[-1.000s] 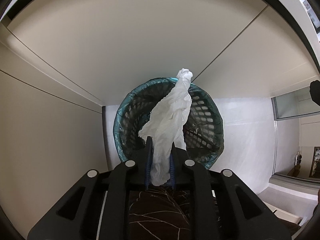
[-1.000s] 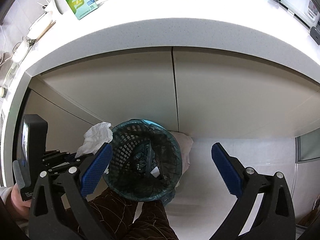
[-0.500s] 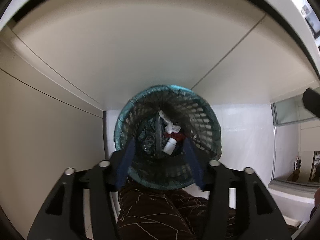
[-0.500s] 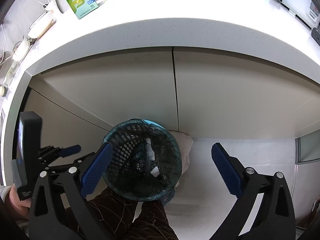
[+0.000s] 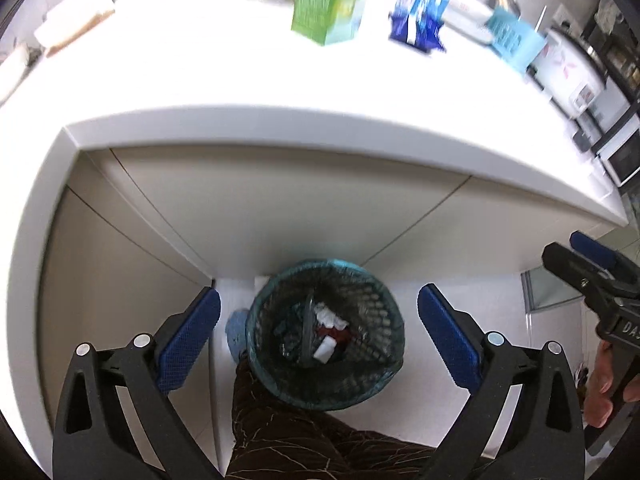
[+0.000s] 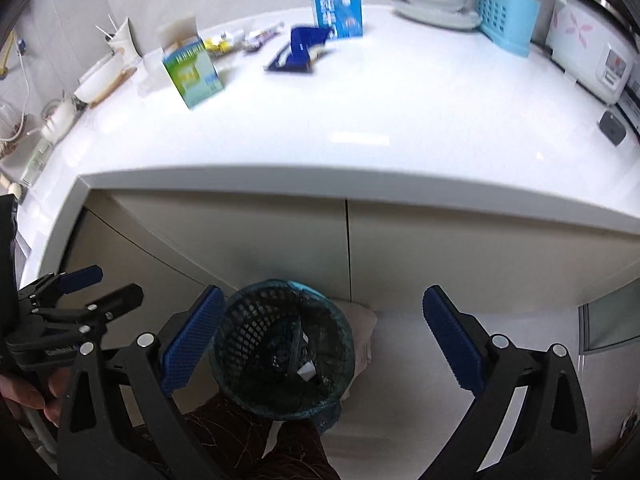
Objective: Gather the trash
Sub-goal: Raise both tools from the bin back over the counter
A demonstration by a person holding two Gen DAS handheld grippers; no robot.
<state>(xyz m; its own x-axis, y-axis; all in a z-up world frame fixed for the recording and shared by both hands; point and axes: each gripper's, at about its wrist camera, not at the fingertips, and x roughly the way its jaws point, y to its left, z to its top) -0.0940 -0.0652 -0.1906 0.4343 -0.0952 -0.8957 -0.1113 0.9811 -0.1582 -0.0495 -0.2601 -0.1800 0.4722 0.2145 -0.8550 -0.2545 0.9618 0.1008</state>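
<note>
Tissue (image 5: 329, 316) down in the basket (image 5: 372, 280), below the empty, opening left gripper (image 5: 319, 332).

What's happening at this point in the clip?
A person is clearing trash with a handheld gripper in each hand. Both hang over a teal mesh wastebasket on the floor beside the white counter. The left gripper is opening wide with nothing between its jaws; a crumpled white tissue lies in the basket among other scraps. The right gripper is also open and empty. A green box, a dark blue packet and a milk carton remain on the counter.
</note>
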